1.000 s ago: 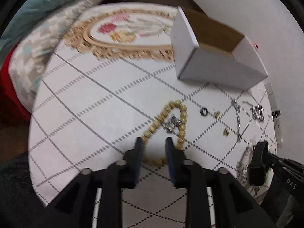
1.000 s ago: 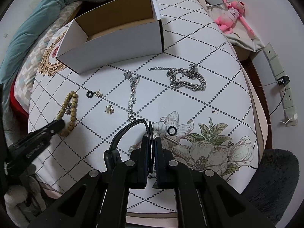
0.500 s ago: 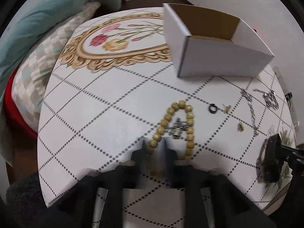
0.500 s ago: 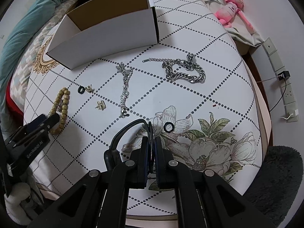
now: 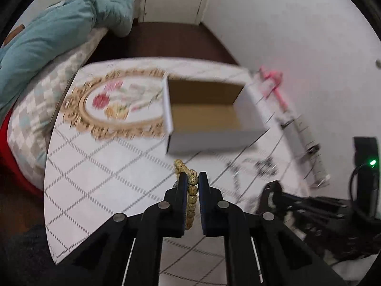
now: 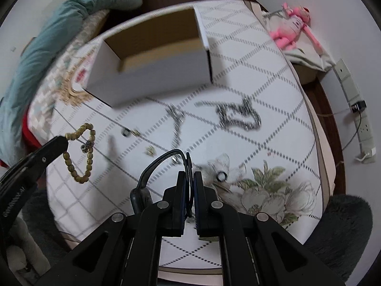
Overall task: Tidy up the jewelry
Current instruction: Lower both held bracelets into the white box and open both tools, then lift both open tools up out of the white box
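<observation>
My left gripper (image 5: 193,177) is shut on a yellow-brown bead bracelet (image 5: 191,197), which hangs clear of the table. In the right wrist view the bracelet (image 6: 81,152) dangles from the left gripper (image 6: 64,143) with a small silver charm inside its loop. An open white cardboard box (image 5: 214,138) stands just beyond it, brown inside and with nothing in it. My right gripper (image 6: 189,176) is shut on a thin black cord loop (image 6: 164,159). A chunky silver chain (image 6: 238,116), a thin silver chain (image 6: 177,124) and small rings and earrings (image 6: 150,151) lie on the tablecloth.
The round table (image 6: 273,90) has a diamond-dotted cloth with flower prints. A bed with a teal duvet (image 5: 47,35) borders it on the left. A pink plush toy (image 6: 293,28) and a power strip (image 6: 352,100) lie on the floor at right; a dark rug (image 6: 345,226) is nearby.
My left gripper closed on the bead bracelet and lifted it off the table toward the box. My right gripper rose a little, still holding the black cord.
</observation>
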The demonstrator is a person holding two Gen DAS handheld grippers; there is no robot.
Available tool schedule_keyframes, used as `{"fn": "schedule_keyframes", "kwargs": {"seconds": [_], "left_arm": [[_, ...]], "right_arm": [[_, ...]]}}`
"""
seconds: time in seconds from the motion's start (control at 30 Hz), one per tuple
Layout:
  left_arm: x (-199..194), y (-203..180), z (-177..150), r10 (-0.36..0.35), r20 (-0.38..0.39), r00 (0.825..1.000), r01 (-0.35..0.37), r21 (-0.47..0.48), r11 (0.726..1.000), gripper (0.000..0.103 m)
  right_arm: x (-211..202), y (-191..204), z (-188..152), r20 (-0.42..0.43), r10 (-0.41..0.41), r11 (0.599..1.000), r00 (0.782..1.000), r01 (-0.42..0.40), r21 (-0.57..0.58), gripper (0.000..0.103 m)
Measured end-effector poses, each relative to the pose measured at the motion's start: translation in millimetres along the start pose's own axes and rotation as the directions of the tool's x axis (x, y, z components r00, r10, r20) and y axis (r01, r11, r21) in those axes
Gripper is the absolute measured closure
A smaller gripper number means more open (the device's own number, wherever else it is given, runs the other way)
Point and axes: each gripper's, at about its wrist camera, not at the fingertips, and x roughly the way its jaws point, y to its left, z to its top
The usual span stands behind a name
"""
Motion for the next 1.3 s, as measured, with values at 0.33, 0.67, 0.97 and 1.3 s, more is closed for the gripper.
{"fn": "schedule_keyframes", "kwargs": {"seconds": [0.33, 0.67, 0.97, 1.3], "left_arm": [[2, -2, 91, -0.041, 0.065, 0.997, 0.041, 0.009, 0.999, 0.097], [66, 1, 129, -0.057, -0.061, 0.996, 0.056, -0.021, 0.998, 0.096], [73, 5, 134, 0.117, -0.035, 0.992, -0.117, -0.004, 0.993, 0.068], [65, 18, 95, 0.281, 0.066, 0.958, -0.280, -0.015, 0.960, 0.000]], "right_arm": [[-38, 12, 96, 0.139, 0.000, 0.999, 0.990, 0.007, -0.053, 0.097], [22, 20, 177, 0.069, -0.040, 0.993, 0.997, 0.048, -0.112, 0.097], [38, 21, 192, 0.071, -0.058, 0.989, 0.996, 0.067, -0.135, 0.053], [23, 14, 155, 0.185, -0.246, 0.950, 0.951, 0.274, -0.147, 0.001]]}}
